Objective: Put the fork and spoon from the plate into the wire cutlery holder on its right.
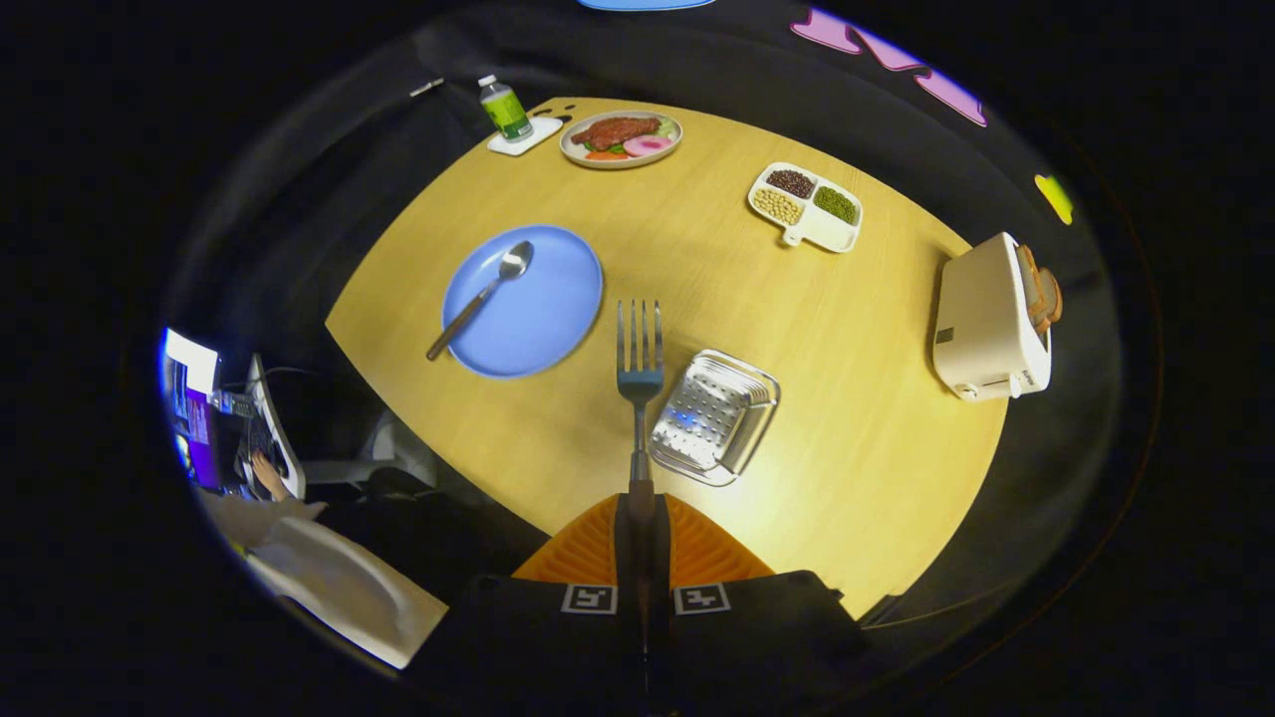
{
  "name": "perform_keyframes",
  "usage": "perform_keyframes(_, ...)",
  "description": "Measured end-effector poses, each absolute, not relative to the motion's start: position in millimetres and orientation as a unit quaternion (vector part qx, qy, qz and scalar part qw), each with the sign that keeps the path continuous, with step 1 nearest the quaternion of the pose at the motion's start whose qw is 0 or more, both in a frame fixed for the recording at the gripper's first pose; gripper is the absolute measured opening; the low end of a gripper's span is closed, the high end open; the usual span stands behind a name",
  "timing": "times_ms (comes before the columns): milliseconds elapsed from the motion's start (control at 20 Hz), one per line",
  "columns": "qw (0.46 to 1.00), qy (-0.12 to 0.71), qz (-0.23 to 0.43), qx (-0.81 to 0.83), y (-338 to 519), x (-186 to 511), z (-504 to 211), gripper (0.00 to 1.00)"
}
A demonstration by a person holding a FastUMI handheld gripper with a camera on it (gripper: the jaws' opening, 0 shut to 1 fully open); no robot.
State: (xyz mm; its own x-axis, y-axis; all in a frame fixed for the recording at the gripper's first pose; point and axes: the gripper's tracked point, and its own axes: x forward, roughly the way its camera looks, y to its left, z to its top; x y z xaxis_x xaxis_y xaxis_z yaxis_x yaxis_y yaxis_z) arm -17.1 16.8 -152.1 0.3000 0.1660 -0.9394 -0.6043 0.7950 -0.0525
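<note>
Wooden table (847, 418) below: your gripper (640, 498) clamps the fork (638, 373) by its handle. Stiff, slick metal; lower it tines-first into the holder (713, 416).

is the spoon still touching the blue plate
Touching. The gripper view shows the spoon lying on the blue plate, bowl on its face and handle crossing the rim, while the hand-held gripper is shut on the fork.

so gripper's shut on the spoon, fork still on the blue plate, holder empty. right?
Swapped. The gripper view shows the gripper shut on the fork, held above the table with its tines pointing away. The spoon is the one on the blue plate. The holder looks empty, as you said.
</note>
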Motion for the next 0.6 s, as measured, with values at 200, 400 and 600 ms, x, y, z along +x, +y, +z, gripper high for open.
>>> perform_keyframes(200, 0.73, 0.575, 0.244, -0.276, -19.1, -16.5, -155.5, 0.06)
perform_keyframes(400, 0.674, 0.621, 0.251, -0.312, -29.2, -10.3, -163.9, 0.06)
perform_keyframes(600, 0.625, 0.666, 0.239, -0.328, -33.8, 5.8, -178.2, 0.06)
